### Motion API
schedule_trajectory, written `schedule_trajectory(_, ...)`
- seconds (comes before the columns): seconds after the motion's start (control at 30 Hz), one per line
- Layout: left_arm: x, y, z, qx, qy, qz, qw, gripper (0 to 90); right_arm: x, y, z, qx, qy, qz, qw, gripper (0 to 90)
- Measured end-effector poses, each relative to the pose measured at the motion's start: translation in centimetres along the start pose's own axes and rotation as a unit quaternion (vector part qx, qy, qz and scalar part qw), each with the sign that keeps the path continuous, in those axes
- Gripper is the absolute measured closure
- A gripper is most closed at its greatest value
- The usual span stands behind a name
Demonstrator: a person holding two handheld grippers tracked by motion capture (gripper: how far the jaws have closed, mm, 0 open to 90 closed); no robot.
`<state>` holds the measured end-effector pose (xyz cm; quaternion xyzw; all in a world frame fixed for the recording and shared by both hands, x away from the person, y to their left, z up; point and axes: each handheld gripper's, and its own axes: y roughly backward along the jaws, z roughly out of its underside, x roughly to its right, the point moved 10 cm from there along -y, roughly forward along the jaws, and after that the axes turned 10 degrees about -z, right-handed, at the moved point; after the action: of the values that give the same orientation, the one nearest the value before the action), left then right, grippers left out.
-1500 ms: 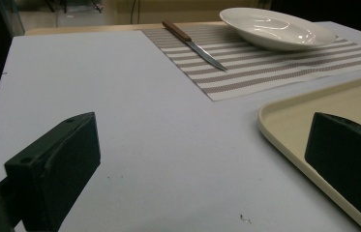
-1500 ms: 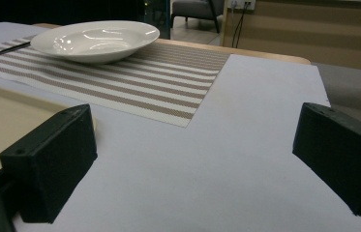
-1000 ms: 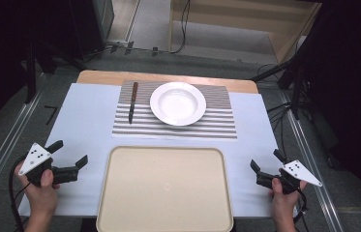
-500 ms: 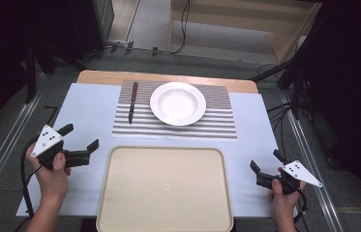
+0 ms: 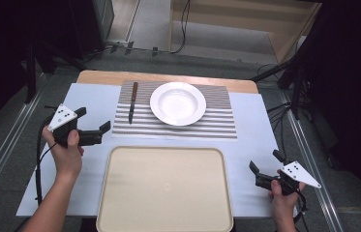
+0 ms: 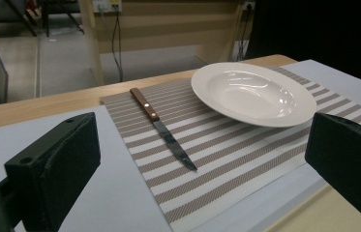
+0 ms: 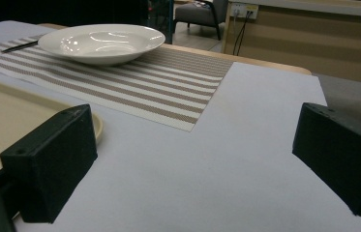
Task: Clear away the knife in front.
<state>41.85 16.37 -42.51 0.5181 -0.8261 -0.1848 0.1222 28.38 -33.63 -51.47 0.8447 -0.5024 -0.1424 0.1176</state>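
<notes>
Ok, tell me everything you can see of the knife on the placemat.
The knife has a brown, wood-looking handle and a dark, narrow pointed blade. It lies flat on the striped placemat, left of the white plate and apart from it, handle toward the table's far edge, tip toward the person. Nothing grips it; the left gripper, open, points toward it.

Light is dim and even, the room around is dark. Soft glare sits on the white plate (image 6: 253, 93). Near jaws look slightly blurred.
</notes>
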Motion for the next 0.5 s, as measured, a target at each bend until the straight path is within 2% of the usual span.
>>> schedule_trajectory(0.17, 0.8, -1.7, -0.8, -0.003, -0.012, 0.006, 0.9999, 0.0, 0.2, 0.0, 0.0, 0.002, -0.002, 0.002, 1.0, 0.5)
schedule_trajectory(0.27, 1.0, -2.3, -1.1, 0.001, -0.012, 0.013, 0.9998, 0.0, 0.2, 0.0, 0.0, 0.003, -0.001, 0.003, 1.0, 0.5)
schedule_trajectory(0.3, 1.4, -3.0, -1.3, 0.001, -0.02, 0.023, 0.9995, 0.0, 0.2, 0.0, 0.0, 0.003, 0.0, 0.003, 1.0, 0.5)
schedule_trajectory(0.33, 1.4, -3.4, -1.3, -0.001, -0.024, 0.022, 0.9995, 0.0, 0.2, 0.0, 0.0, 0.003, -0.001, 0.003, 1.0, 0.5)
schedule_trajectory(0.43, 1.5, -4.2, -1.3, -0.007, -0.025, 0.026, 0.9993, 0.0, 0.2, 0.0, 0.0, 0.003, -0.001, 0.002, 1.0, 0.5)
schedule_trajectory(0.5, 1.5, -5.5, -1.3, -0.013, -0.019, 0.026, 0.9994, 0.0, 0.2, 0.0, 0.0, 0.004, -0.002, 0.001, 1.0, 0.5)
